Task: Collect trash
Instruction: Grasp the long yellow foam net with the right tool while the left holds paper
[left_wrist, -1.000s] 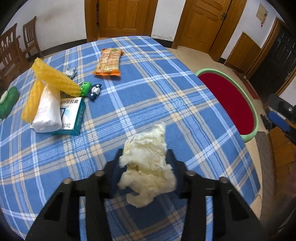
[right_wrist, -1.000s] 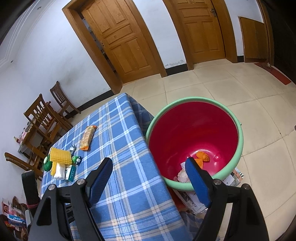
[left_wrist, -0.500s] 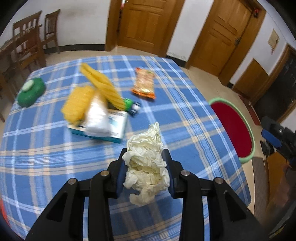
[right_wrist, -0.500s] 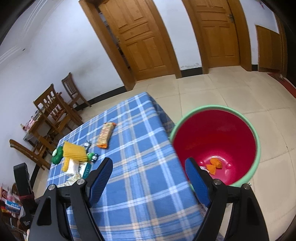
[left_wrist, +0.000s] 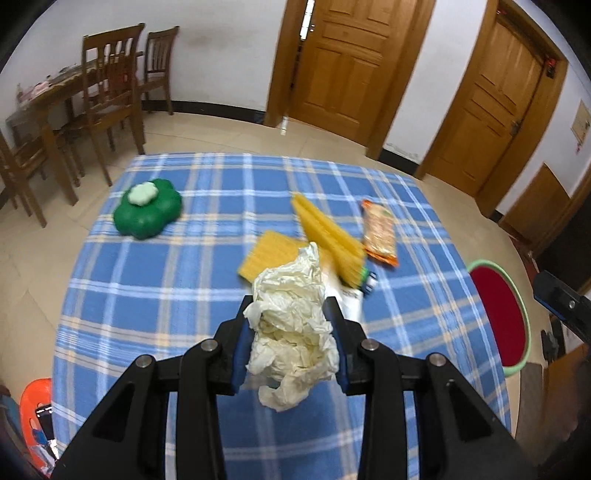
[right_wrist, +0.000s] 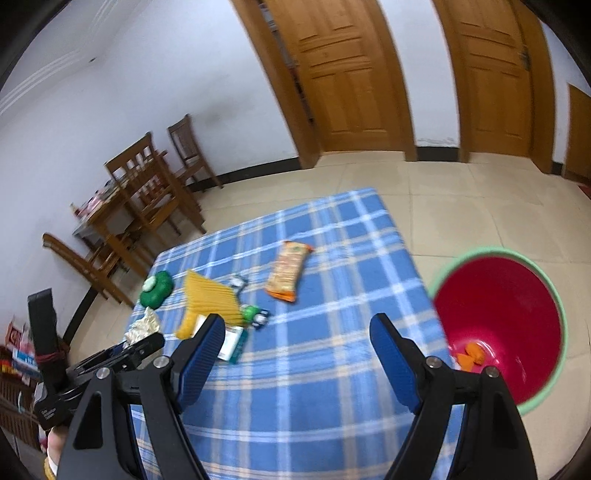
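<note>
Left claw (left_wrist: 291, 332) clenches crumpled paper (left_wrist: 293, 325); right claw (right_wrist: 295, 354) gapes; box (right_wrist: 232, 341) lettering is unreadable.

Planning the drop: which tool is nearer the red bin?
Right. The right tool hangs open beside the red bin; the left tool grips the crumpled paper across the table.

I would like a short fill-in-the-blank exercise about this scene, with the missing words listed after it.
1. The left gripper is shut on a crumpled ______ of cream-coloured paper.
2. The right gripper holds nothing and its jaws stand ______.
3. The bin beside the table is ______ inside, with a green rim.
4. The orange snack packet lies on a blue ______ tablecloth.

Missing words: wad; open; red; checked
</note>
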